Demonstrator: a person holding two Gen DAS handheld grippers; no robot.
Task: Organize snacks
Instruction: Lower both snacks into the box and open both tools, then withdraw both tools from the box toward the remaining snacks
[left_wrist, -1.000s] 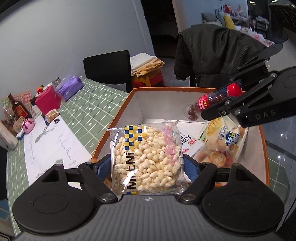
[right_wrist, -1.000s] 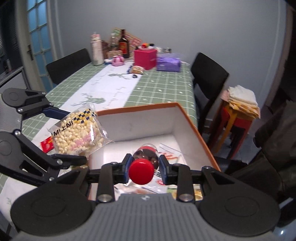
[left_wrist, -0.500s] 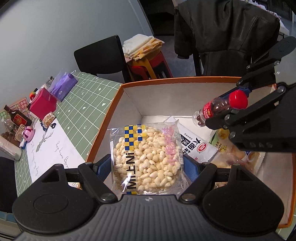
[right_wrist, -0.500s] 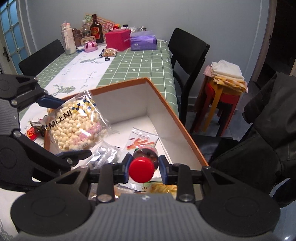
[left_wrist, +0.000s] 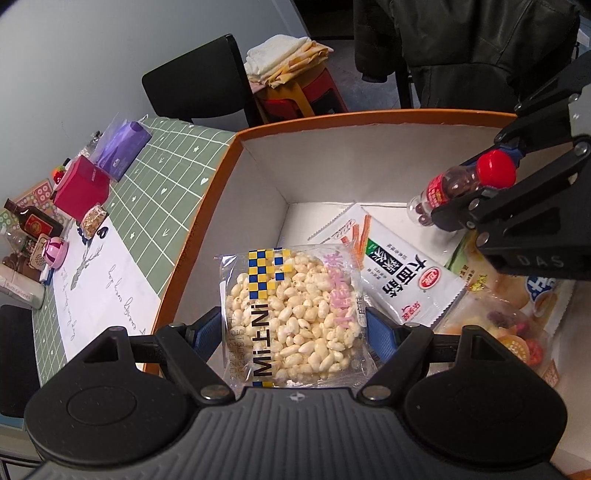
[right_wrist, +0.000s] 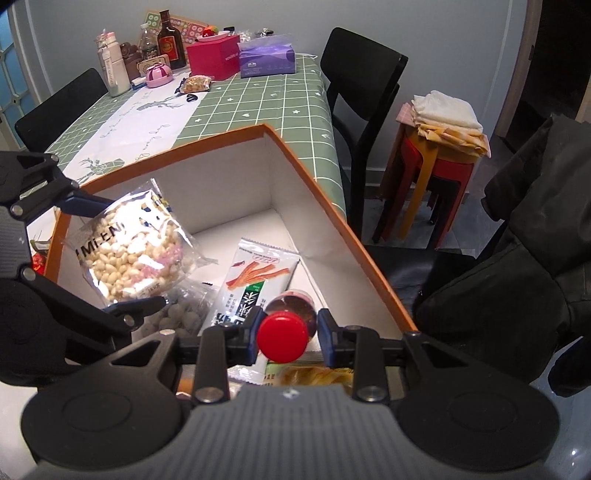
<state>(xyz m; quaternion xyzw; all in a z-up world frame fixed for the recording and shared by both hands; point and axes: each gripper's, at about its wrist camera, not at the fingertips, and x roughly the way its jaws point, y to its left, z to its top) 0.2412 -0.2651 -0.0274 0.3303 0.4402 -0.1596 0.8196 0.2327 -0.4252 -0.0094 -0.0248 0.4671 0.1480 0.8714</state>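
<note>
- The left gripper (left_wrist: 293, 325) pinched a clear bag of puffed rice (left_wrist: 291, 317) by its two side edges, jaws spread wide around it, holding it above the box's floor.
- The right gripper (right_wrist: 286, 334) clamped a small red-capped bottle (right_wrist: 283, 334) at the neck, tilted down into the box.
- Both hung inside the orange-rimmed white box (left_wrist: 258, 192), over a white noodle-snack packet (left_wrist: 399, 277) and other packets lying on its floor.
- The box sat on the green checked tablecloth (right_wrist: 258, 99).
</note>
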